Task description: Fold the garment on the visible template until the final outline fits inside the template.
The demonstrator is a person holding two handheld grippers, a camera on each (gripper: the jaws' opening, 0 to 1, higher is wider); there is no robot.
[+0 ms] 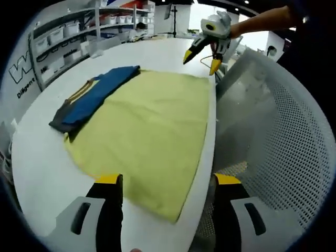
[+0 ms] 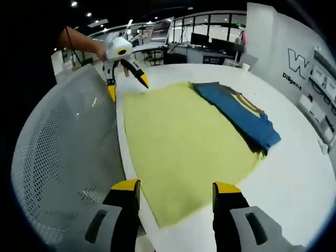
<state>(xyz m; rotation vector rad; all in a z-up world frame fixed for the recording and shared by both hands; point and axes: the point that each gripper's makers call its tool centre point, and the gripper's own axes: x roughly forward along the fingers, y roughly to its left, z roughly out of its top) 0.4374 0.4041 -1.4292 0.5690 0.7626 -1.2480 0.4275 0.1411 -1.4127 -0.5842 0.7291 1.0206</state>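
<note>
A folded blue garment (image 1: 94, 97) (image 2: 236, 113) with a yellow stripe and a dark grey end lies along one edge of a flat yellow sheet (image 1: 152, 131) (image 2: 184, 142), partly overhanging onto the white table (image 1: 37, 157) (image 2: 299, 173). My left gripper (image 1: 168, 181) hovers open over a near corner of the sheet, nothing between its jaws; in the right gripper view it is the gripper (image 2: 127, 86) held by a hand at the far corner. My right gripper (image 2: 176, 186) is open over the opposite corner, and appears as the gripper (image 1: 201, 60) in the left gripper view.
A white perforated mesh chair back or basket (image 1: 273, 136) (image 2: 58, 152) stands right against the table edge beside the yellow sheet. Shelves with white bins (image 1: 58, 37) line the wall behind the table. Bare tabletop lies beyond the blue garment.
</note>
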